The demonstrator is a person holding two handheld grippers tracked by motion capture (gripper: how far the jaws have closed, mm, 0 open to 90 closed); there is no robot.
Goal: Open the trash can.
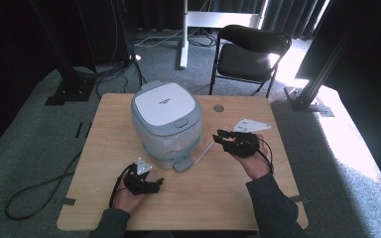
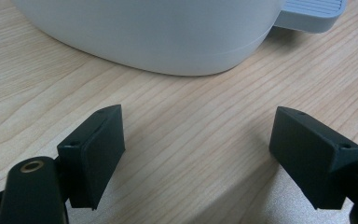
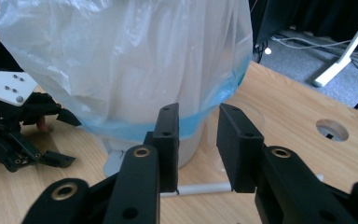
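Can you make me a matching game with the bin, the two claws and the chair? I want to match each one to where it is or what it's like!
Things:
1. pedal bin
2. left claw
3. right claw
4. chair

Descriptions:
A. on the floor behind the table
B. jaws spread wide over bare wood, holding nothing
C. white lid shut, plastic bag hanging over its sides
D. jaws closer together, pointing at the plastic bag

Pairs: 1-C, 2-B, 3-D, 4-A

A lidded bin [image 1: 166, 124] stands on the table [image 1: 228, 198]; the left gripper [image 1: 144, 182] lies near its front, the right gripper [image 1: 235, 141] beside its right.
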